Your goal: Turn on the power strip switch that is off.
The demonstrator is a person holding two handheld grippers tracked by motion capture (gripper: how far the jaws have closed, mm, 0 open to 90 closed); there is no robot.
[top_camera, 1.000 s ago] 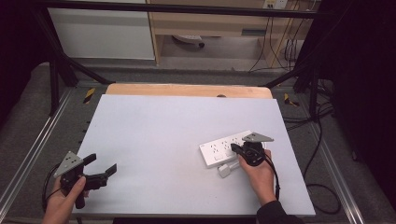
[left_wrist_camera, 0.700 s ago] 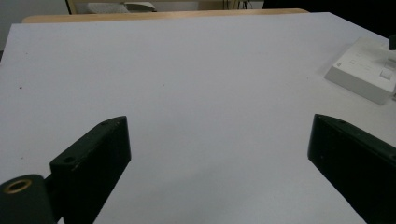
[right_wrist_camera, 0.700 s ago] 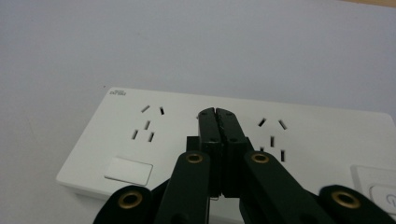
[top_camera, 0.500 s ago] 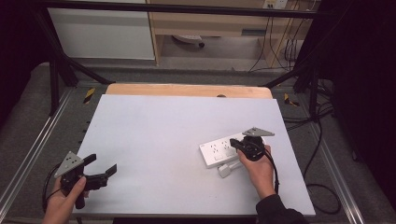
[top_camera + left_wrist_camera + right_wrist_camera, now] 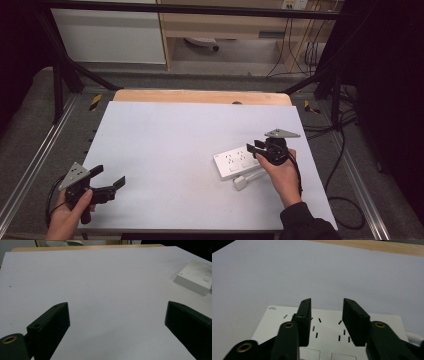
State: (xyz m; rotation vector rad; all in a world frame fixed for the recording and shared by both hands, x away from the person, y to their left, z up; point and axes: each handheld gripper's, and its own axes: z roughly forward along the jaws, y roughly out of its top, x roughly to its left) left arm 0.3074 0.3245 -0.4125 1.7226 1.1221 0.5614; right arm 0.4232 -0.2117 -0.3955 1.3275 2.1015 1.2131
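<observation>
A white power strip (image 5: 236, 161) lies on the white table (image 5: 170, 140), right of centre, with its white plug (image 5: 241, 182) and cable lying just in front of it. My right gripper (image 5: 256, 148) hovers a little above the strip's right end. Its jaws have just been opening and stand part open with nothing between them; below them I see the strip's sockets (image 5: 329, 330). My left gripper (image 5: 110, 181) stays near the table's front left corner, wide open and empty. From there the strip (image 5: 195, 277) lies far off to the right.
A wooden strip (image 5: 200, 96) borders the table's far edge. Metal rails run along both sides, and black frame posts stand at the back. Cables hang off the right side over the floor. A white cabinet and a wooden shelf stand beyond the table.
My right gripper has lifted slightly off the power strip and its jaws have parted. The left gripper has not moved.
</observation>
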